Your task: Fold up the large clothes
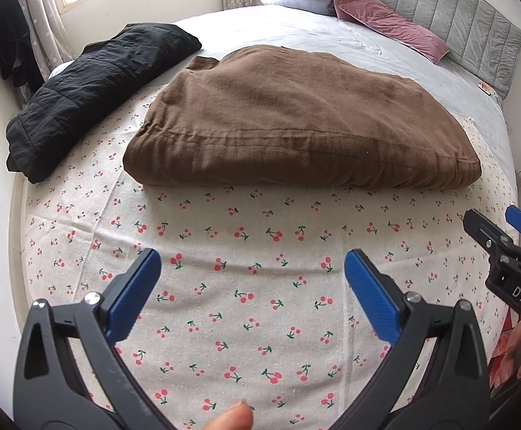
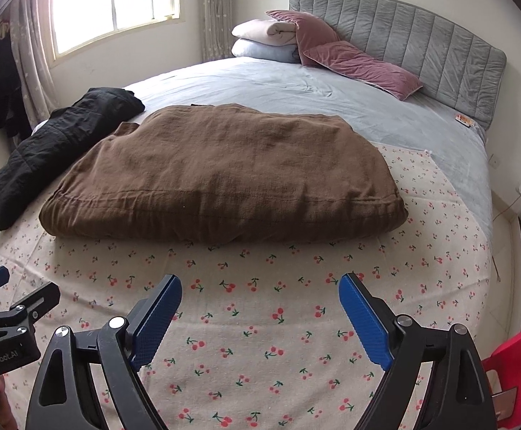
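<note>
A brown padded garment (image 1: 296,122) lies folded in a thick bundle on the cherry-print cloth (image 1: 242,286) on the bed; it also shows in the right wrist view (image 2: 224,175). A black quilted garment (image 1: 95,86) lies folded to its left, near the bed's edge, and shows in the right wrist view (image 2: 56,143). My left gripper (image 1: 253,268) is open and empty, above the cloth in front of the brown garment. My right gripper (image 2: 260,294) is open and empty, beside it to the right. Each shows in the other's view, the right one (image 1: 496,236) and the left one (image 2: 9,294).
Pillows (image 2: 271,39) and mauve cushions (image 2: 360,61) lie at the grey headboard (image 2: 403,43). A window (image 2: 117,0) with curtains is at the back left. Dark clothes (image 2: 2,82) hang on the left wall. A red chair (image 2: 518,351) stands at the right.
</note>
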Demonstrator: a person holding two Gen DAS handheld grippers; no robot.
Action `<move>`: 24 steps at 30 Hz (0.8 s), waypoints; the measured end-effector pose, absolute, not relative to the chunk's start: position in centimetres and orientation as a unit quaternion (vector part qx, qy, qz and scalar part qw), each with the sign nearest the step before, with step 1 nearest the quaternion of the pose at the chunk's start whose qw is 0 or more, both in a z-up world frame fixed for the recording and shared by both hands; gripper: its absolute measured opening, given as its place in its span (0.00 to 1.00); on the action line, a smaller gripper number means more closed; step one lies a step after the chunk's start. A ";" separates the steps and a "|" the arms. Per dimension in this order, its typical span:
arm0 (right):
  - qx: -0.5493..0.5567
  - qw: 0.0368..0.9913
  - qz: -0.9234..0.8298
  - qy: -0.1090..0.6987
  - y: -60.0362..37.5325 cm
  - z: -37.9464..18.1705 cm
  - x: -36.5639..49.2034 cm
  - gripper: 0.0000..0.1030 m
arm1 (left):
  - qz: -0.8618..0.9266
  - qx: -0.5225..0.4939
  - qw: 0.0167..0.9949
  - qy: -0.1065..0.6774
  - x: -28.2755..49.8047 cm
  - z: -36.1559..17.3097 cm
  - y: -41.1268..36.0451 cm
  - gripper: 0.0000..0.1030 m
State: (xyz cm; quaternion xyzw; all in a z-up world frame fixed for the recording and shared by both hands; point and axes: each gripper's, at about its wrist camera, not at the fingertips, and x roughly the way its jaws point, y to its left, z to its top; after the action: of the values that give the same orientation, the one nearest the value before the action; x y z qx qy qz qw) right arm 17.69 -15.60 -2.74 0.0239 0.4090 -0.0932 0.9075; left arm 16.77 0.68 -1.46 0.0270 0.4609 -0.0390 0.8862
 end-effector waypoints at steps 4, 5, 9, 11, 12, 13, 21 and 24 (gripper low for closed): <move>0.021 0.905 -0.089 0.415 -15.0 -3.3 17.8 0.88 | -0.037 0.031 0.886 0.462 16.5 -1.8 0.4 0.99; 0.021 0.904 -0.088 0.417 -14.9 -3.4 17.9 0.88 | -0.038 0.034 0.885 0.463 16.5 -1.9 0.3 0.99; 0.020 0.903 -0.088 0.420 -14.7 -3.7 17.9 0.88 | -0.041 0.035 0.883 0.467 16.3 -2.3 0.1 0.99; 0.016 0.902 -0.091 0.421 -14.6 -3.8 17.9 0.88 | -0.042 0.036 0.883 0.466 16.2 -2.3 0.0 0.99; 0.015 0.902 -0.091 0.421 -14.6 -3.8 17.8 0.88 | -0.042 0.037 0.883 0.465 16.2 -2.3 0.0 0.99; 0.014 0.902 -0.091 0.422 -14.6 -3.9 17.8 0.88 | -0.042 0.038 0.884 0.465 16.2 -2.3 -0.1 0.99; 0.017 0.900 -0.090 0.425 -14.8 -3.9 17.9 0.88 | -0.043 0.041 0.882 0.468 16.2 -2.5 -0.3 0.99; 0.017 0.900 -0.089 0.425 -14.7 -3.9 17.8 0.88 | -0.045 0.039 0.880 0.471 16.3 -2.6 -0.3 0.99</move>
State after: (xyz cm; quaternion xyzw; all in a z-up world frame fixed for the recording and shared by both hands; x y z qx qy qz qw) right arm 17.84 -14.74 -3.94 0.0172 0.4252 -0.0895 0.9005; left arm 16.33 -0.26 -2.64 0.0386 0.4713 -0.0454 0.8800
